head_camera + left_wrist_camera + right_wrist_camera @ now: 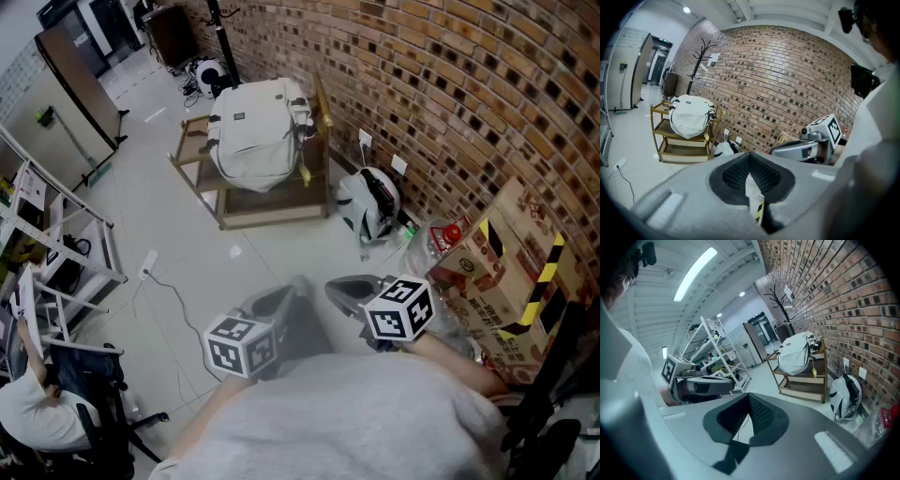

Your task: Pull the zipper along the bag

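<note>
The white backpack (256,131) lies on the top shelf of a low wooden cart (272,208) by the brick wall, far across the floor from me. It also shows in the left gripper view as the backpack (691,117) and in the right gripper view as the backpack (796,353). My left gripper (291,289) and right gripper (337,287) hover side by side close to my body, both pointing toward the cart. Each is shut with nothing between its pads. Neither touches the bag. The zipper is too small to make out.
A second white and black bag (369,202) slumps on the floor against the brick wall. A cardboard box with yellow-black tape (511,267) stands at the right. A metal rack (52,253) and a seated person (37,412) are at the left. A cable (173,300) crosses the pale floor.
</note>
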{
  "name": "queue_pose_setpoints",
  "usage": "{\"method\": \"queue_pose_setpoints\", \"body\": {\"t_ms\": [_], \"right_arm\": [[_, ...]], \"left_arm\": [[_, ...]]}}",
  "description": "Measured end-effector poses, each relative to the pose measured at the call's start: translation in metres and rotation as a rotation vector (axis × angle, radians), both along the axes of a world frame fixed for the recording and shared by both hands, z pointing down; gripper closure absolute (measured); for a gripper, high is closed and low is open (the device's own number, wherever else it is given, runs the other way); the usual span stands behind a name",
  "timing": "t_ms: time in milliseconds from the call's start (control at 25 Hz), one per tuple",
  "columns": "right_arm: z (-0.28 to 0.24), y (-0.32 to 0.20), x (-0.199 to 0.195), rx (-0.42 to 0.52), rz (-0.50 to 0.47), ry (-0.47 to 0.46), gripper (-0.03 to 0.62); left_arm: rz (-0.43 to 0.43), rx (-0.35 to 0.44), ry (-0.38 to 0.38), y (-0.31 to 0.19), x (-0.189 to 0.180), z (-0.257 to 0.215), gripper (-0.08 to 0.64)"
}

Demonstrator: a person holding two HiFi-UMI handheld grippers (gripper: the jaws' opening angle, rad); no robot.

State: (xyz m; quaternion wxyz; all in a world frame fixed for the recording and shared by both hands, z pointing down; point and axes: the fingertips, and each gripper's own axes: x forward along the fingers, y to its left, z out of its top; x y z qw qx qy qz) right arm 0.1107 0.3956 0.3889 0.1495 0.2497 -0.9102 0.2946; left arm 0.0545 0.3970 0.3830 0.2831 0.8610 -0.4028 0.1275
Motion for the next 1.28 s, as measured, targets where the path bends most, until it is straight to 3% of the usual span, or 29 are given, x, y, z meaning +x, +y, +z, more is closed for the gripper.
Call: {"method": "queue_pose_setpoints", "body": {"t_ms": [400, 680, 960, 1280], "right_arm": [[0.025, -0.104, -0.033, -0.029, 0.034, 0.024, 0.591], [0.04, -0.232, -0.047, -0.118, 0.136, 0.021, 0.591], [0.034, -0.363, -0.069, -0.144, 0.196, 0.039, 0.592], [0.041, -0.426, -0.066, -0.18, 0.253, 0.033, 0.591]], "left_arm": [[0.002, -0.026, 0.034, -0.103, -0.039, 0.025, 0.56], [0.093, -0.059, 0.08, -0.245, -0.054, 0.031, 0.56], [0.142, -0.094, 0.078, -0.386, -0.078, 0.032, 0.56], [0.245, -0.099, 0.052, -0.45, -0.062, 0.039, 0.56]]}}
